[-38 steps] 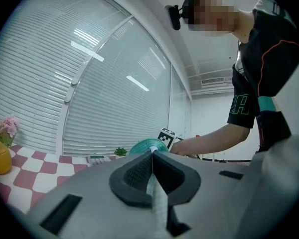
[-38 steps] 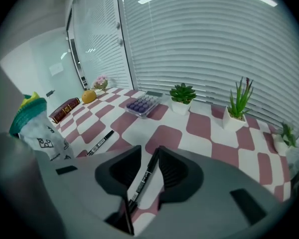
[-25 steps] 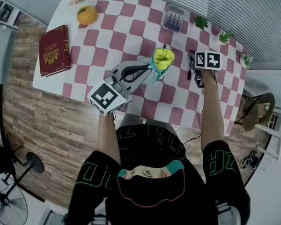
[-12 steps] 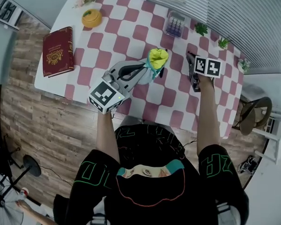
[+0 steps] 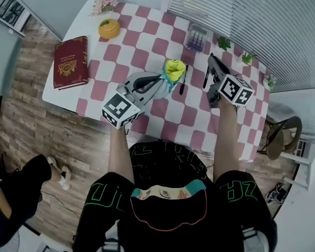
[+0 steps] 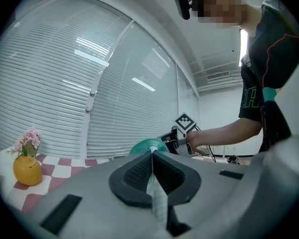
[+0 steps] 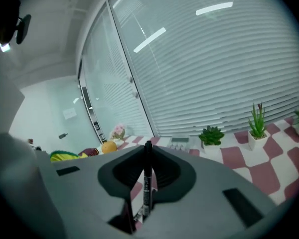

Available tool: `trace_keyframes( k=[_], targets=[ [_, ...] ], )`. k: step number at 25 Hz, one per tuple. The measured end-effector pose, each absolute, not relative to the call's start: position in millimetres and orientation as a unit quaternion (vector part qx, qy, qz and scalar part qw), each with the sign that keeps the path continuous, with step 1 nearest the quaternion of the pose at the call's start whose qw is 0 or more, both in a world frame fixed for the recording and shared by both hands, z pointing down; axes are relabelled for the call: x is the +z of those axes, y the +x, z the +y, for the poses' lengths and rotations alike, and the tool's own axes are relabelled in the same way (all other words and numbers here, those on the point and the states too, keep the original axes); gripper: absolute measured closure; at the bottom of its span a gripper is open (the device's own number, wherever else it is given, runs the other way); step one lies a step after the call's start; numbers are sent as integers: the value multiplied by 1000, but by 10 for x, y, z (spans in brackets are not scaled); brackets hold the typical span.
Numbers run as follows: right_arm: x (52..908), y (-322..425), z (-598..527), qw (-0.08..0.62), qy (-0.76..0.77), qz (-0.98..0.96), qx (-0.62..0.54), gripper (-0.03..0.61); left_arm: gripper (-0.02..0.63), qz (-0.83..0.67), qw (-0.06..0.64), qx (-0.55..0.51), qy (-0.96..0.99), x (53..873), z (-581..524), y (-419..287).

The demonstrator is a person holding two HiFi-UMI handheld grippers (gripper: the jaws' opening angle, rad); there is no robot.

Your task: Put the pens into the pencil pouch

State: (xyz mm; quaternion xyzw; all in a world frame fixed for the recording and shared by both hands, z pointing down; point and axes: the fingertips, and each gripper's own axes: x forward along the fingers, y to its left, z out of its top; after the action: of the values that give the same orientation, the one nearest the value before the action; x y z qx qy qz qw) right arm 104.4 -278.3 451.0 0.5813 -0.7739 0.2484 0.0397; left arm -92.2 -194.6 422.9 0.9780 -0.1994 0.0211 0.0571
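black pen [image 7: 147, 184] in right gripper [image 7: 147, 152], pouch [image 5: 174, 70] edge apparently in left gripper [image 6: 152, 157]

The right tongs [image 7: 148, 156] clamp a black pen [image 7: 147, 189] upright

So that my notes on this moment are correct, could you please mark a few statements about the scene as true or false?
1. The left tool is clamped on the pouch's edge. True.
2. The right tool is empty. False: it grips a black pen.
3. The pouch is closed. False: its mouth gapes, showing a yellow lining.
4. A red book lies on the table. True.
5. The table is plain blue. False: it has pink and white checks.
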Motion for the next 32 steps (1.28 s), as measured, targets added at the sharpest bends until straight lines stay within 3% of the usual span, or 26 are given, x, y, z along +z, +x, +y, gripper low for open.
trace_keyframes(
  k=[8,15,24,32],
  targets=[
    [3760,687,-2792,-75,551,-809,190,528,612,-204,46,29,978,4209,-1959,-973],
    [3253,366,-2783,-125,521,-832,146,528,612,-197,37,41,979,4205,-1947,-962],
    [3049,-36,-2793,-140,486,-853,127,528,612,-181,25,56,982,4210,-1905,-893],
    [3255,-289,-2748,-109,468,-868,124,528,612,-194,28,12,980,4068,-1936,-916]
  ],
)
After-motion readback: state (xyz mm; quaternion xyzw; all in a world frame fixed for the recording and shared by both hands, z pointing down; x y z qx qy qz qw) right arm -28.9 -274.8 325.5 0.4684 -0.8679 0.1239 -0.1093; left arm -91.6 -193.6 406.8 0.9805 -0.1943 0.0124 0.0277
